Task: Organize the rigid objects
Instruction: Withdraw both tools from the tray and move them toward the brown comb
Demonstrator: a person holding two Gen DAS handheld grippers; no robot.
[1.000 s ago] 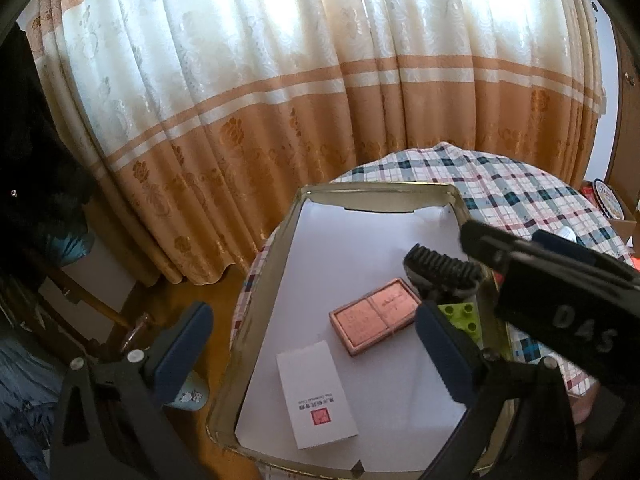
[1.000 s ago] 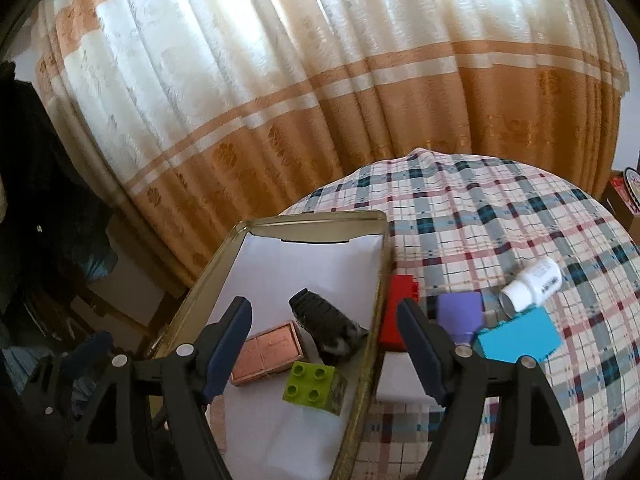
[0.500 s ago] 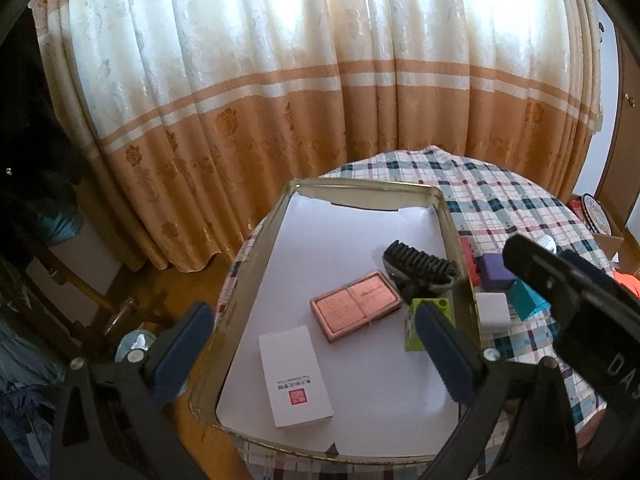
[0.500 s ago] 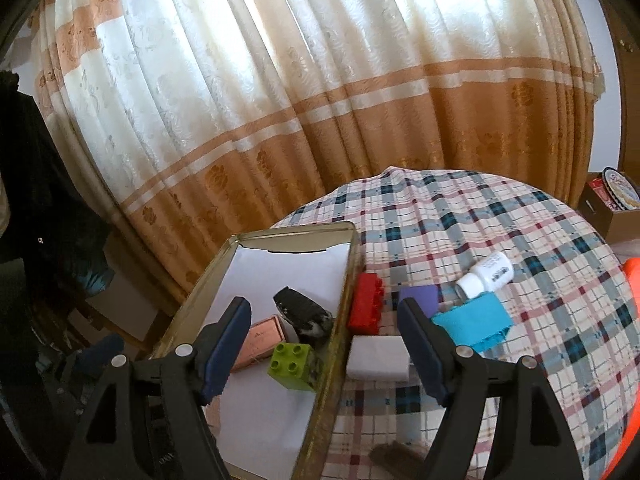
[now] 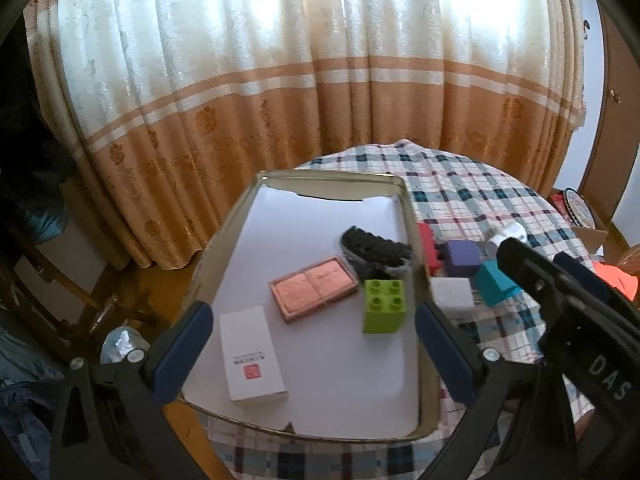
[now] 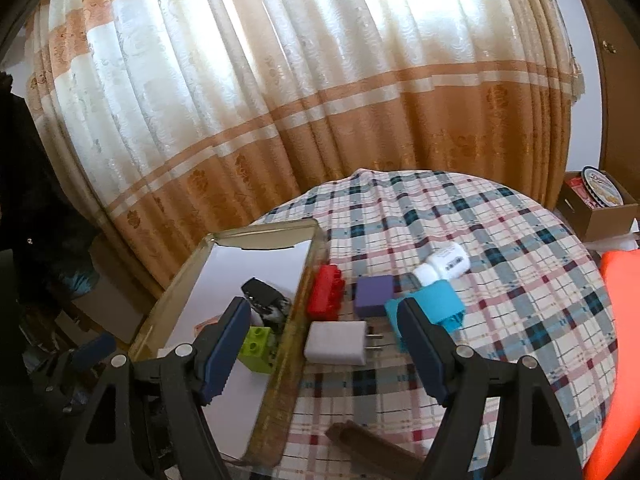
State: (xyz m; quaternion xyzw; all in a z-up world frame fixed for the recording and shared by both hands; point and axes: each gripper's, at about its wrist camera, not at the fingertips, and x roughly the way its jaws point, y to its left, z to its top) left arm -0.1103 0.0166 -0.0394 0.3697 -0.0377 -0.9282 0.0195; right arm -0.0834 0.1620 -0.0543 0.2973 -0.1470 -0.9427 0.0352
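- Step in hand, as judged: transfer of loose rigid items from the desk [image 6: 500, 240] into the metal tray [image 5: 412, 240]; the white charger [image 6: 338, 342] appears to be the next candidate, since it lies centred ahead of the right gripper [image 6: 320, 348].
- Right gripper: fingers spread wide, nothing between the pads; it hangs above the desk and is not seen touching anything.
- Left gripper [image 5: 312, 348]: fingers spread, empty; it hangs over the near half of the tray.
- Tray contents: white box [image 5: 252, 354] at 7 o'clock of the tray centre; pink case [image 5: 314, 288] near the centre; green brick [image 5: 384, 306] at 4 o'clock; black brush [image 5: 376, 246] at 2 o'clock, against the right wall.
- Items on the desk, just outside the tray's right wall: red brick [image 6: 326, 292] beside the wall; purple block [image 6: 374, 296] at 3 o'clock of the red brick; teal block [image 6: 438, 304] further right; white bottle [image 6: 442, 264] lying on its side at 12 o'clock of the teal block.
- Next move calls for: lowering the right gripper until the fingers straddle the charger body; closing across its flat sides, clear of the prongs, which point toward 3 o'clock; lifting over the tray wall; release on bare liner between the white box and the green brick.
- Risk, as judged: a finger may nudge the red brick or the tray wall on descent.
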